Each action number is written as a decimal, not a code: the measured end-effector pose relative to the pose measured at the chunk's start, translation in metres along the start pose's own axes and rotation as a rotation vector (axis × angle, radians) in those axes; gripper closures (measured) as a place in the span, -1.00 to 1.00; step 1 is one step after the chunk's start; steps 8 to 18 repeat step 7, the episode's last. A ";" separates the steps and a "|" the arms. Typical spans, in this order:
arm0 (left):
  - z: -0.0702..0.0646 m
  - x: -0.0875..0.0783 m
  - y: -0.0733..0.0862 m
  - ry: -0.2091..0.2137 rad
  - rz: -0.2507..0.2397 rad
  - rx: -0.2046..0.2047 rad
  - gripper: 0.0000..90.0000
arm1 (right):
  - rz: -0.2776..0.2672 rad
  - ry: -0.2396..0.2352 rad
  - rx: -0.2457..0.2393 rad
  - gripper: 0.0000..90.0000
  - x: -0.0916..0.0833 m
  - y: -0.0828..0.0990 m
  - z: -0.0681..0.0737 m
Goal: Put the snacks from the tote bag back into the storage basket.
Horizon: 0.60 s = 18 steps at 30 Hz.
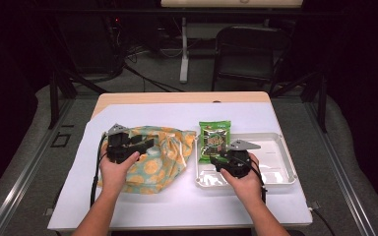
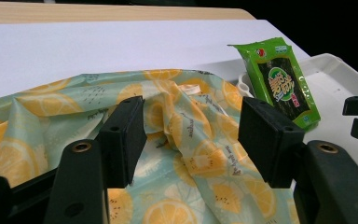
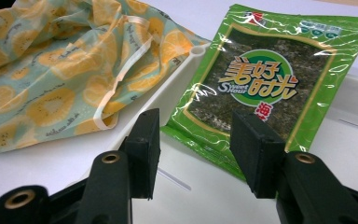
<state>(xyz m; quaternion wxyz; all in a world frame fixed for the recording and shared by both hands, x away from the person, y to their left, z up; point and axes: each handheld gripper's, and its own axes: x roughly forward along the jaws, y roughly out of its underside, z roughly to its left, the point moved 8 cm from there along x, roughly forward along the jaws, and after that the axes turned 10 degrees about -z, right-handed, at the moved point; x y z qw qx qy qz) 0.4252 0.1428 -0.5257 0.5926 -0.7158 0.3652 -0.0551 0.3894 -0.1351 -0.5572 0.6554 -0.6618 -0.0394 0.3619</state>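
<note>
Right claw (image 3: pixel 193 154) spread, just short of snack packet (image 3: pixel 265 84) in tray (image 1: pixel 280 147); close squarely on near edge. Left claw (image 2: pixel 191 140) spread over bag (image 2: pixel 186 154).

One fabric bag (image 1: pixel 155 155), one seaweed packet (image 1: pixel 214 139), one white tray (image 1: pixel 280 162).
</note>
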 end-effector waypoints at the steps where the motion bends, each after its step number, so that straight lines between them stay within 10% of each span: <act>1: 0.000 0.000 0.000 -0.001 0.001 0.000 -0.09 | -0.002 0.000 0.006 0.17 0.000 0.000 -0.001; 18: 0.005 -0.003 -0.003 -0.006 -0.018 -0.020 -0.09 | -0.011 0.013 0.043 0.13 -0.001 0.000 -0.012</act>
